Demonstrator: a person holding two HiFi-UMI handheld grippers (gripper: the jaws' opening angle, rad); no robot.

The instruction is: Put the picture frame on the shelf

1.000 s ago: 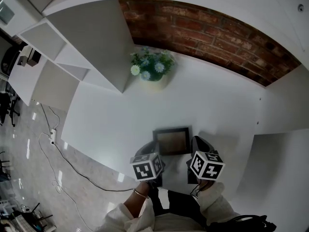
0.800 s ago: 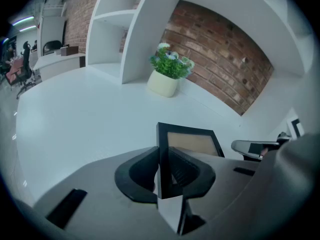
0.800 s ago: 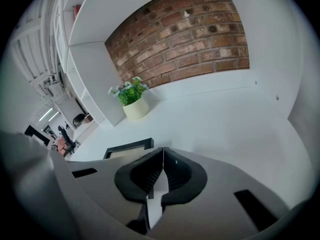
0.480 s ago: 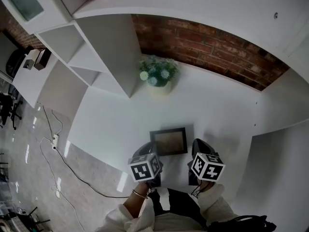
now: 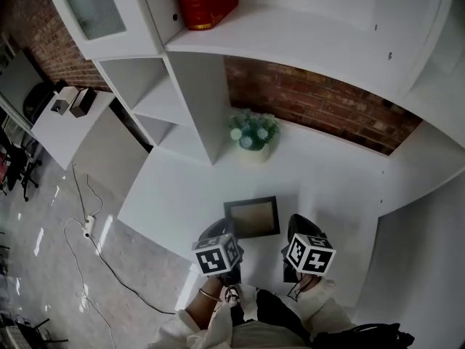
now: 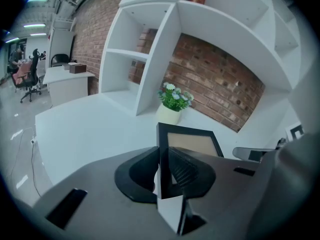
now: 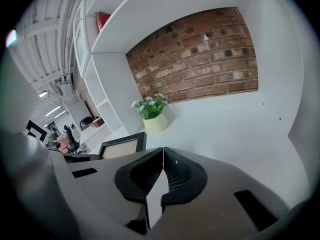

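Observation:
A black picture frame with a tan panel is over the white desk, near its front edge. My left gripper is shut on the frame's near left corner; in the left gripper view the frame runs out from between the jaws of the left gripper. My right gripper hangs just right of the frame, apart from it. Its jaws meet with nothing between them in the right gripper view, where the frame shows at the left. White shelves stand behind.
A pot of flowers stands against the brick wall, next to the shelf's upright panel. A red book stands on the upper shelf. A side table and floor cables are at the left.
The head view has tilted up, bringing the upper shelf and the red book into sight. Both grippers and the frame keep their places relative to one another.

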